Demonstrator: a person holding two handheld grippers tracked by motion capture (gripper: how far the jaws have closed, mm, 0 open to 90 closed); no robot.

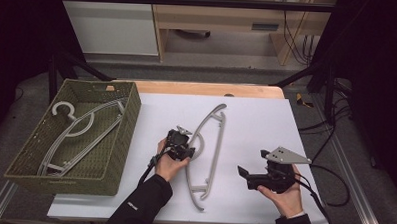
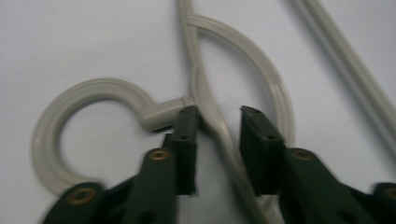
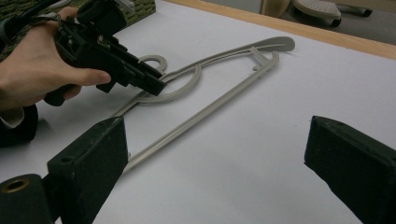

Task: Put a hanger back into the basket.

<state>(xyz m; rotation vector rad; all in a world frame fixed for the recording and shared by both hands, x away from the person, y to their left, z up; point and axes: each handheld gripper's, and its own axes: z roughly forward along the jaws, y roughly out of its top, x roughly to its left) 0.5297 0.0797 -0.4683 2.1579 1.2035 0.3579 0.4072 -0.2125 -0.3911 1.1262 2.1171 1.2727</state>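
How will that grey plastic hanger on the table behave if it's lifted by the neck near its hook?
Probably stiff: the hanger is moulded plastic with thin bars. Likely light, yet its long arms may swing about the left gripper, whose open jaws straddle the neck. It looks smooth, so it could slip.

A pale grey plastic hanger [image 1: 211, 152] lies on the white tabletop [image 1: 256, 119], beside an olive-green woven basket [image 1: 116, 149] and black tongs [image 1: 189, 152].

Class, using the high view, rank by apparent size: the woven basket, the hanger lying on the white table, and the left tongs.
1. Woven basket, clearly largest.
2. Hanger on the table, long and thin.
3. Left tongs, smallest, at the hanger's neck.
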